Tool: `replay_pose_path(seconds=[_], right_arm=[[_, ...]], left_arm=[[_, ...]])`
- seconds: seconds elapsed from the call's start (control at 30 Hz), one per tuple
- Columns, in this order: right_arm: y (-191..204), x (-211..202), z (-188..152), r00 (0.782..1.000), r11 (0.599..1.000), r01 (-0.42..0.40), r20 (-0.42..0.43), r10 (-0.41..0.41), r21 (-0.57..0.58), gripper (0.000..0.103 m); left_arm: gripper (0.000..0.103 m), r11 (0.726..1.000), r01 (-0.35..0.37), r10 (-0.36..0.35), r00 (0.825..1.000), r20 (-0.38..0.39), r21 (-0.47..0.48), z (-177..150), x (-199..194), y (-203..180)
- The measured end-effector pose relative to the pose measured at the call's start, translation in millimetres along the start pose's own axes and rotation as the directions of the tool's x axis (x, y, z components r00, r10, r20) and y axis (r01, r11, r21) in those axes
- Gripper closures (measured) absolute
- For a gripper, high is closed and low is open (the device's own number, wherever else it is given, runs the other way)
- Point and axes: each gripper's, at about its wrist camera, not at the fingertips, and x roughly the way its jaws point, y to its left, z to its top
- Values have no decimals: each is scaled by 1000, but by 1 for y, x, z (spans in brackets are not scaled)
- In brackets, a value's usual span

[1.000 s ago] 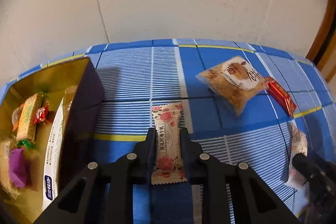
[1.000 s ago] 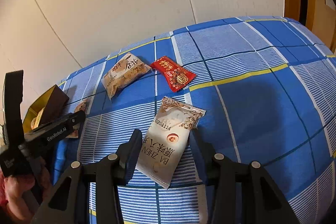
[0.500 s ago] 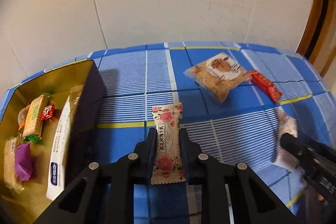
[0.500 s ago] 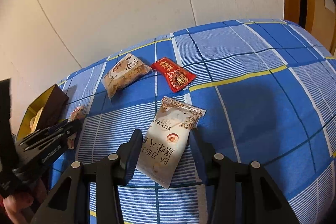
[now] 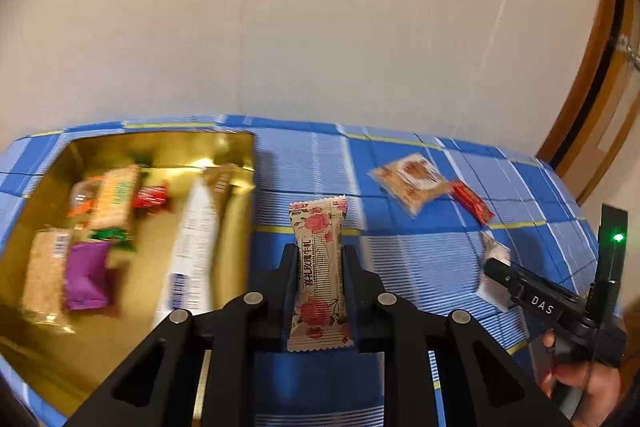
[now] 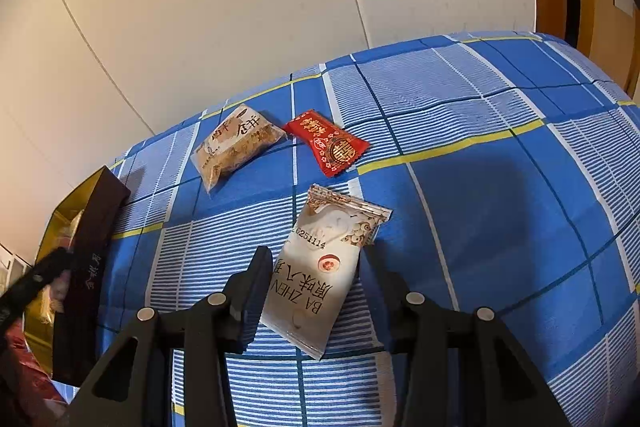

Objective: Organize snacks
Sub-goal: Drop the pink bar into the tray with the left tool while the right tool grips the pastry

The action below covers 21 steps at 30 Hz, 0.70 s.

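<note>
While the left gripper (image 5: 319, 263) has its jaws pressed narrow against both sides of a rose-printed candy bar (image 5: 319, 273), the bar stands lengthwise between them, raised above the blue checked table (image 5: 400, 267) and just right of the gold box (image 5: 36, 347). That box sits at the left of the table and holds several snacks: a long white packet (image 5: 188, 251) leaning along its right wall, a purple wrapper (image 5: 86, 275), a tan biscuit pack (image 5: 116, 197) and a small red candy (image 5: 152, 195); the contents are blurred, so the rest cannot be told apart.

The right gripper (image 6: 316, 277) has its jaws wide, one on each side of a white BA ZHEN packet (image 6: 320, 267) that lies flat on the table; whether the jaws touch it is hard to say. Farther back, well apart from that packet, lie a clear pouch of brown crumbly snack (image 6: 236, 145) and a red sachet (image 6: 328, 143), just beside each other. From the left wrist view the right gripper and the hand (image 5: 584, 383) holding it show at the lower right edge
</note>
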Motion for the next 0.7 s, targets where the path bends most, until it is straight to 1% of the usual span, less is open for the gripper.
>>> replay_pose_path(seconds=[0.17,0.3,0.4,0.47,0.57,0.63,0.67,0.7], right_arm=[[6,1,-2,999,999,34,11,-33,-35,57],[9,1,-3,998,998,53,20,-53,-44,57],[12,-2,-4,998,998,53,24,-52,-47,58],[16,-5,-6,997,995,70,41,-67,-68,58],[24,-10,-7,995,992,81,72,-74,-101,58],[27,-12,-7,995,992,73,79,-64,-107,58],[28,-12,-7,995,993,61,80,-54,-99,58],[28,-12,-6,996,994,56,81,-49,-91,58]], left_arm=[[81,997,-64,65,998,5,-33,-1,-12,40],[81,989,-137,135,990,-38,-46,-8,-9,75],[81,984,-170,167,984,-55,-54,-17,-7,95],[81,980,-188,184,980,-75,-62,-24,-5,109],[81,981,-177,169,981,-96,-75,-35,-2,125],[81,981,-175,166,981,-103,-85,-41,-2,133],[81,980,-171,156,979,-130,-106,-44,1,139],[80,980,-157,139,980,-141,-122,-45,1,143]])
